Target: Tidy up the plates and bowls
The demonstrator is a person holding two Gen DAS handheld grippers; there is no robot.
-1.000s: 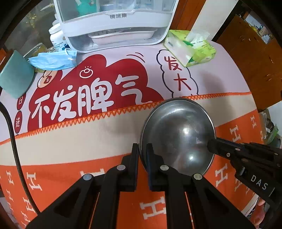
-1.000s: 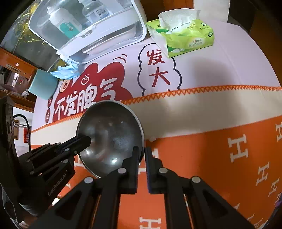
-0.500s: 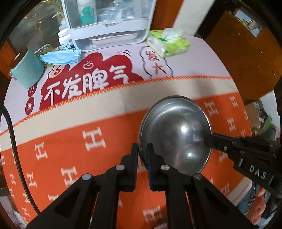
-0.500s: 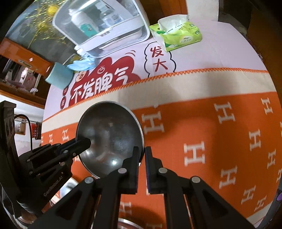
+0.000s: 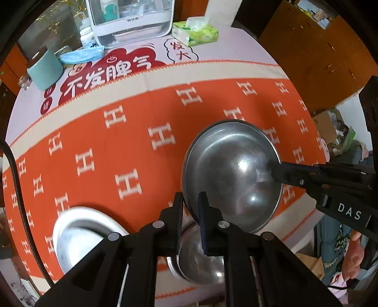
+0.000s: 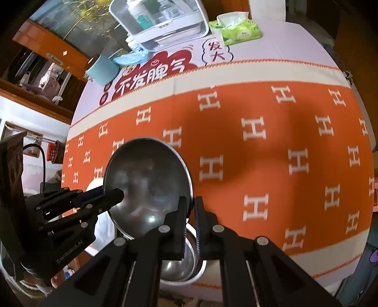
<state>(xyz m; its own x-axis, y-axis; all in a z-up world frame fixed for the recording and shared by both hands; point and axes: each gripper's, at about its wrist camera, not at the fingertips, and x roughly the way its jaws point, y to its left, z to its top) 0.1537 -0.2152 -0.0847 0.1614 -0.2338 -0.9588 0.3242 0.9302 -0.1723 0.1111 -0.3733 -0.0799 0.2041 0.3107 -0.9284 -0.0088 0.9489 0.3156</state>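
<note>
Above the orange cloth, lifted clear of it: one steel bowl, hollow facing both cameras. Left gripper clamped on the bowl's near rim, one finger inside, one outside; right gripper clamped likewise on the opposite rim. Directly below the bowl, near the cloth's front edge: second steel bowl, resting on the cloth. Left of the held bowl, also on the cloth: steel plate, blurred. Beyond the bowl, at the table's far end: white cabinet, green tissue pack, blue mask, teal roll, pill bottle.
</note>
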